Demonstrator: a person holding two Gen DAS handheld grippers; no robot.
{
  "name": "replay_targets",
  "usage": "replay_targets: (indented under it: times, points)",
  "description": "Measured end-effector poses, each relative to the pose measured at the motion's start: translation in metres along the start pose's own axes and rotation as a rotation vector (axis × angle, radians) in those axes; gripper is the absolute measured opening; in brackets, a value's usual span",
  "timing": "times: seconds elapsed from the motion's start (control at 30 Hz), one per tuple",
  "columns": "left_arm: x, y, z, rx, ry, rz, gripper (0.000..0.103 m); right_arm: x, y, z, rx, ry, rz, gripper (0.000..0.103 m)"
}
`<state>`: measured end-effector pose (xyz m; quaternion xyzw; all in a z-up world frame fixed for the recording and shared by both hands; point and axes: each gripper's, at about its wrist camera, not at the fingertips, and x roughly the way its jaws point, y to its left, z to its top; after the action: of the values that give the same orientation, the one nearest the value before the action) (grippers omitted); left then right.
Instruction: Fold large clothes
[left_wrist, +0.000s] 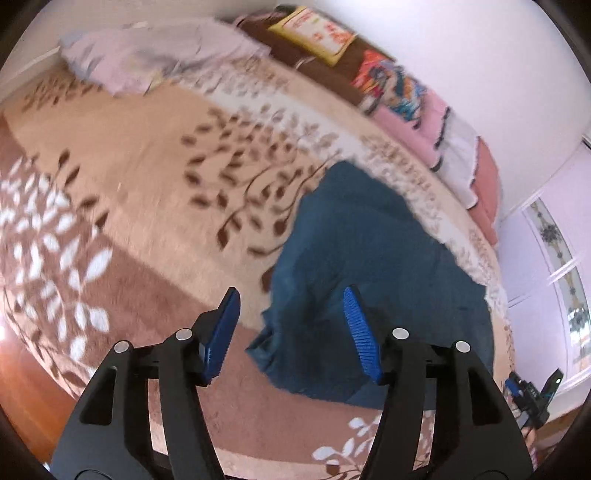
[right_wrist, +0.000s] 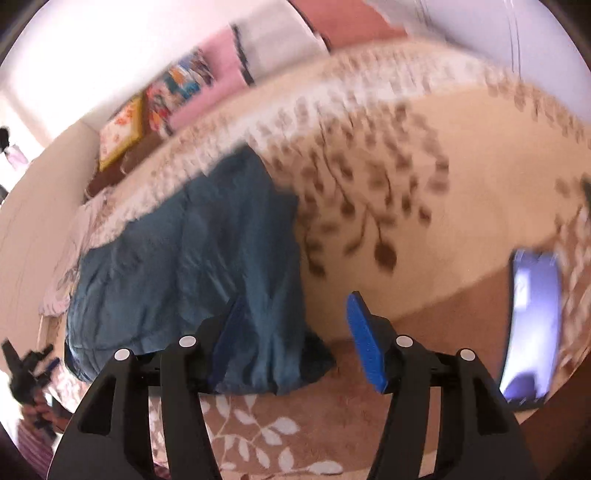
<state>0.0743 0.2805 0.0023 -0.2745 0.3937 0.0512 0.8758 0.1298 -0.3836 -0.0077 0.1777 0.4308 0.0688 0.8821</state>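
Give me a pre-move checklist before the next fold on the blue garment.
1. Left tool open, nothing between its pads: ok.
2. Right tool open, clear of cloth: ok; its left pad overlaps the fabric in view, contact cannot tell.
3. Dark blue fabric garment lying on the beige leaf-patterned carpet: ok.
4. Garment folded flat and even: not ok, near edge is bunched and creased.
5. Phone with lit screen clear of the garment: ok.
6. Images sharp enough to pick a grasp point: not ok, both blurred.
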Motion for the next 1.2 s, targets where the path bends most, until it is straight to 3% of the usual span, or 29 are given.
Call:
replay_targets:
  times: [0.1, 0.2, 0.23, 0.37, 0.43, 0.67, 1.03, 1.1, 1.2]
  points:
    - [-0.002, -0.035, 0.009, 0.092, -0.027, -0.024, 0.058, -0.005, 0.034, 0.009, -0.119, -0.018, 0.047, 0.037]
    - [0.014, -0.078, 0.010, 0.208, -0.031, -0.014, 0.057, 0.020, 0.071, 0.014, -0.206, 0.040, 0.075, 0.016]
    - [0.025, -0.095, 0.011, 0.252, -0.024, -0.008, 0.055, 0.029, 0.080, 0.015, -0.229, 0.053, 0.070, 0.013]
    - [0.069, -0.147, 0.018, 0.373, 0.009, 0.017, 0.049, 0.070, 0.115, 0.022, -0.296, 0.089, 0.028, 0.012]
    - [0.093, -0.161, 0.028, 0.387, 0.024, 0.035, 0.048, 0.091, 0.119, 0.030, -0.289, 0.105, -0.005, 0.012]
    - [0.181, -0.146, 0.044, 0.365, 0.125, 0.151, 0.048, 0.152, 0.105, 0.038, -0.215, 0.219, -0.039, 0.010]
    - [0.195, -0.149, 0.028, 0.427, 0.099, 0.189, 0.049, 0.166, 0.100, 0.030, -0.211, 0.218, -0.027, 0.007]
    - [0.186, -0.150, 0.031, 0.420, 0.094, 0.189, 0.049, 0.165, 0.102, 0.033, -0.203, 0.224, -0.036, 0.007]
    - [0.153, -0.150, 0.030, 0.391, 0.075, 0.124, 0.049, 0.151, 0.107, 0.037, -0.218, 0.206, -0.049, 0.008]
